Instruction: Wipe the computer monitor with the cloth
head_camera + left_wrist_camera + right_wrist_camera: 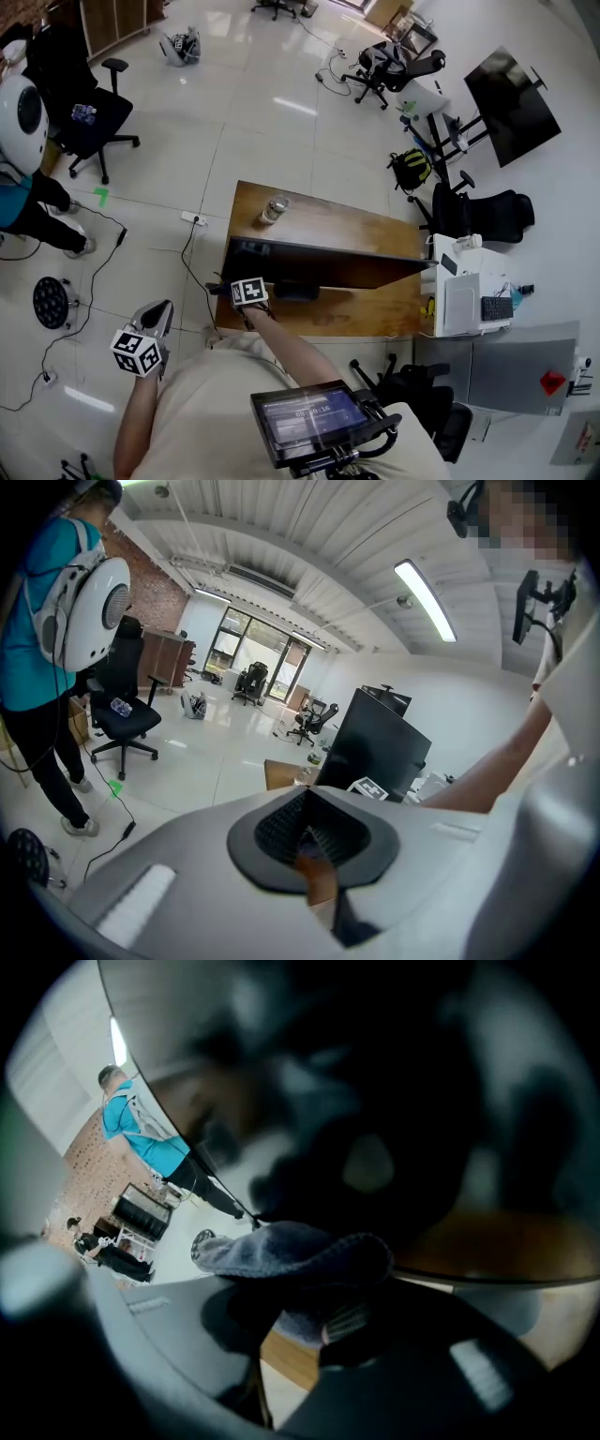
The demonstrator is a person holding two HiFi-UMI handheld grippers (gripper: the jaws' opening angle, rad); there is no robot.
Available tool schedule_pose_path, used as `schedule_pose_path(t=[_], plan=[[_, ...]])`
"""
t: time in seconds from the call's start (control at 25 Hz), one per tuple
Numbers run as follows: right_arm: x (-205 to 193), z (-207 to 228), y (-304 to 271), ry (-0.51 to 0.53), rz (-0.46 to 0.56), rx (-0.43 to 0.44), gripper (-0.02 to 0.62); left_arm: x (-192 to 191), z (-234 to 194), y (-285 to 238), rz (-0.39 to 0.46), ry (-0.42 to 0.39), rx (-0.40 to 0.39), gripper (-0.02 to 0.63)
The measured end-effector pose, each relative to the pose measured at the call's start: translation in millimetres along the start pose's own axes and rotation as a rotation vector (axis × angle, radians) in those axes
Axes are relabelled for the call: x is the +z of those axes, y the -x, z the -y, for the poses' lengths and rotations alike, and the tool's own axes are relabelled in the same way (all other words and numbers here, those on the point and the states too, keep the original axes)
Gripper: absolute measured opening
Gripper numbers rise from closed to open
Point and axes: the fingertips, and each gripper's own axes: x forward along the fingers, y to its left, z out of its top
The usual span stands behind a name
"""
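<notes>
The black computer monitor stands on a wooden desk, seen from above. My right gripper is at the monitor's left end and shut on a grey-blue cloth. The cloth lies bunched against the dark screen, which fills the right gripper view. My left gripper hangs over the floor, left of the desk and away from the monitor. In the left gripper view its jaws look shut with nothing between them, and the monitor stands ahead.
A glass jar sits on the desk's far side. A power strip and cables lie on the floor to the left. A person in teal with a white backpack stands by a black office chair. A white cabinet adjoins the desk's right end.
</notes>
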Motion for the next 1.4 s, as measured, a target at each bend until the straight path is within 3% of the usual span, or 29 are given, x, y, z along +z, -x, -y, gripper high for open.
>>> schedule_pose_path(t=[0.6, 0.84, 1.24, 1.4], plan=[[13, -34, -9, -0.031, 0.012, 0.084, 0.098, -3, 4, 2, 0.000, 0.004, 0.017, 0.003], [35, -54, 15, -0.032, 0.123, 0.154, 0.097, -4, 3, 6, 0.006, 0.000, 0.021, 0.003], [79, -75, 98, 0.073, 0.347, 0.203, 0.097, -4, 14, 2, -0.001, -0.029, -0.015, 0.003], [92, -87, 125, 0.238, 0.420, 0.146, 0.095, -5, 20, -1, -0.006, -0.038, -0.031, 0.003]])
